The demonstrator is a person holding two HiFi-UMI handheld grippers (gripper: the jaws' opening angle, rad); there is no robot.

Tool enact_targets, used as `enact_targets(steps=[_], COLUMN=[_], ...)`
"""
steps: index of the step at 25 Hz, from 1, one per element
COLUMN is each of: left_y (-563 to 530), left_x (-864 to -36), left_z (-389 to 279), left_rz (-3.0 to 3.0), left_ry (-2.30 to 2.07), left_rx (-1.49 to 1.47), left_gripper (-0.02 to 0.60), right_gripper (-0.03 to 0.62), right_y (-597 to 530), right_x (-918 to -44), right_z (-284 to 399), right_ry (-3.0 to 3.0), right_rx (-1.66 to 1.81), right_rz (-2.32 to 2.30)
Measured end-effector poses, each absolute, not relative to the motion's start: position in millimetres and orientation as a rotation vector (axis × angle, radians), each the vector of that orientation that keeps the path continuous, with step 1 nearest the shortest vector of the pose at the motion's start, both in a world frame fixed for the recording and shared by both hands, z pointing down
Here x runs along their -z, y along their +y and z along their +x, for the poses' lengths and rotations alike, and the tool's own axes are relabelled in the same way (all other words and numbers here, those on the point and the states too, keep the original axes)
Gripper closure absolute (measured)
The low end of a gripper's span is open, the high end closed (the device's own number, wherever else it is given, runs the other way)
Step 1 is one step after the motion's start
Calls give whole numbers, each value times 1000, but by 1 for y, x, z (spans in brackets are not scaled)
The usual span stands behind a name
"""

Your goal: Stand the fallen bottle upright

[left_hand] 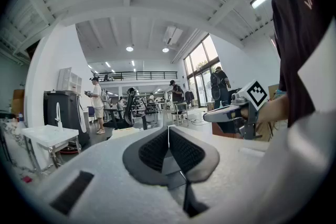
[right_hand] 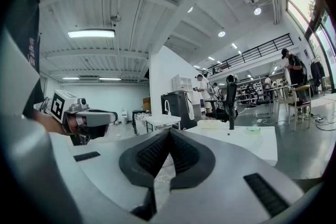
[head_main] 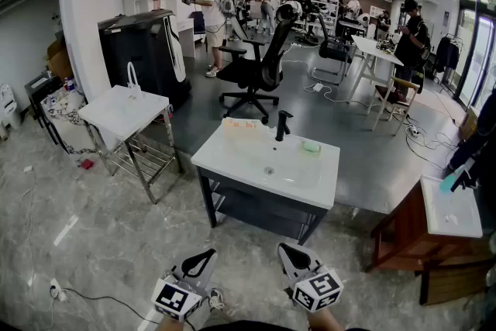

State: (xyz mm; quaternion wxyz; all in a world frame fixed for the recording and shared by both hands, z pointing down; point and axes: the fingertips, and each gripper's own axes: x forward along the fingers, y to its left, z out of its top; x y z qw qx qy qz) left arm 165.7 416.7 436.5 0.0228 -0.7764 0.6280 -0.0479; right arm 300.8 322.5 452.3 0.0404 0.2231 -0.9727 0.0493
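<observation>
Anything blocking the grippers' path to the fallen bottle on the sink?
Nothing visible: left gripper and right gripper hang shut before the sink; the bottle lies on its back rim, left of the faucet, with only basin between.

pale bottle (head_main: 242, 125) on its side at the white sink's (head_main: 229, 164) back edge, left of the black tap (head_main: 283, 125)

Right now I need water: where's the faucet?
Head view, centre: the black faucet stands on the white sink's back rim, left of a green pad.
</observation>
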Motion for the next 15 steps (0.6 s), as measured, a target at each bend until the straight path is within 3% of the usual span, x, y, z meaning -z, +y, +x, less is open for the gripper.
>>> enact_targets(steps=[15], left_y=[391], left_x=[-442], left_z=[145], left_rz=[-2457], left_ry=[1916], left_rx=[130], left_gripper=[557], right_gripper=[592], right_y=[299], right_x=[-449], right_z=[277], right_ry=[-3037], right_rx=[-210], right_rz=[682])
